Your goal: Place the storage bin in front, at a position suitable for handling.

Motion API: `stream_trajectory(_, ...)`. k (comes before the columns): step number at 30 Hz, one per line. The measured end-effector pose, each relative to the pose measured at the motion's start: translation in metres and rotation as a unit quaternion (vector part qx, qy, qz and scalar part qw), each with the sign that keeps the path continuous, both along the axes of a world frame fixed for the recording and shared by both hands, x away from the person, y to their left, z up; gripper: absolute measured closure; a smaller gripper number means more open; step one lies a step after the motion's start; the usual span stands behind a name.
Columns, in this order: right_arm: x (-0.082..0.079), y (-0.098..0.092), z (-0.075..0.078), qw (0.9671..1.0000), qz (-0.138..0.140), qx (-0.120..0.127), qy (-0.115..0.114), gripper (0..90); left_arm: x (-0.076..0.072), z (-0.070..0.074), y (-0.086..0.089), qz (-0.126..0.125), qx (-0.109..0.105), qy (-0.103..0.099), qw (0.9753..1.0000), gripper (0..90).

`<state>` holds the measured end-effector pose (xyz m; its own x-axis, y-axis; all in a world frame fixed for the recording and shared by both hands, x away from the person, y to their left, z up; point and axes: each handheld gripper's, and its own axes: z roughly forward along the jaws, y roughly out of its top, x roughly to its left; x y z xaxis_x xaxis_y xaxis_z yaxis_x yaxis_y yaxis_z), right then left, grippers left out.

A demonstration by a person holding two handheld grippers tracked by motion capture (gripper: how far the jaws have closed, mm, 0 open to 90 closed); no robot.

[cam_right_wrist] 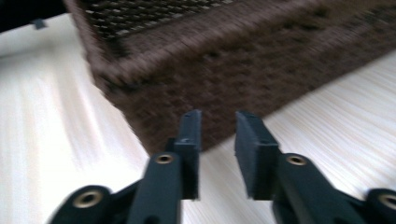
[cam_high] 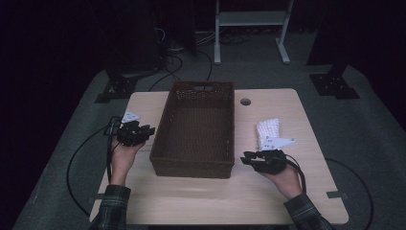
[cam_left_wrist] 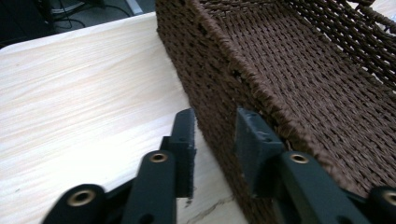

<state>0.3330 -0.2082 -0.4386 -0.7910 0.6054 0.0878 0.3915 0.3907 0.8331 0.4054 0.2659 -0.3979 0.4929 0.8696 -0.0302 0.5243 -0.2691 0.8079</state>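
A brown woven basket (cam_high: 165, 115) stands empty in the middle of the wooden table (cam_high: 206, 196). My left gripper (cam_high: 149, 130) is held at the basket's left wall. In the left gripper view its jaws (cam_left_wrist: 215, 135) are open, one jaw outside the basket (cam_left_wrist: 299, 70) and the other at the rim; I cannot tell whether they touch it. My right gripper (cam_high: 246, 158) points at the front right corner of the basket (cam_right_wrist: 233, 70). It is open (cam_right_wrist: 218, 135) with nothing between the jaws. A white knobbly object (cam_high: 267, 128) lies on the table just beyond the right gripper.
A round cable hole (cam_high: 245, 101) sits in the table behind the basket's right corner. Beyond the table are a white frame (cam_high: 251, 19), black stand bases (cam_high: 335, 84) and floor cables (cam_high: 167, 72). Gripper cables hang off both table sides.
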Motion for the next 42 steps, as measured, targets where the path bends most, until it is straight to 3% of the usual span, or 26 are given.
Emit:
stream_trajectory(3, -0.002, -0.016, -0.007, 0.9994, -0.034, -0.009, 0.003, 54.9, -0.006, 0.009, 0.004, -0.006, -0.012, 0.006, 0.9999, 56.8)
stream_trajectory(7, -0.005, -0.026, -0.011, 0.9984, -0.053, -0.02, 0.0, 48.5, -0.011, 0.015, 0.001, -0.014, -0.022, 0.009, 0.9996, 48.2)
stream_trajectory(14, -0.015, -0.057, -0.022, 0.9942, -0.103, -0.033, -0.005, 38.3, -0.021, 0.021, -0.009, -0.043, -0.037, 0.022, 0.9981, 46.3)
stream_trajectory(19, -0.021, -0.072, -0.026, 0.9914, -0.126, -0.035, -0.001, 31.8, -0.023, 0.02, -0.017, -0.048, -0.021, 0.033, 0.9981, 46.2)
stream_trajectory(21, -0.025, -0.082, -0.031, 0.9892, -0.141, -0.038, 0.004, 28.6, -0.025, 0.018, -0.023, -0.047, 0.001, 0.038, 0.9982, 47.2)
stream_trajectory(26, -0.029, -0.093, -0.038, 0.9867, -0.156, -0.043, 0.015, 27.0, -0.027, 0.014, -0.029, -0.048, 0.008, 0.043, 0.9979, 56.2)
stream_trajectory(27, -0.031, -0.096, -0.041, 0.9849, -0.164, -0.053, 0.017, 27.0, -0.027, 0.012, -0.031, -0.049, 0.018, 0.047, 0.9976, 58.4)
stream_trajectory(31, -0.029, -0.097, -0.043, 0.9836, -0.168, -0.063, 0.018, 26.5, -0.028, 0.01, -0.033, -0.04, 0.036, 0.048, 0.9974, 64.8)
stream_trajectory(42, -0.027, -0.1, -0.049, 0.9819, -0.176, -0.062, 0.032, 26.1, -0.028, 0.012, -0.028, -0.041, 0.042, 0.053, 0.9969, 67.9)
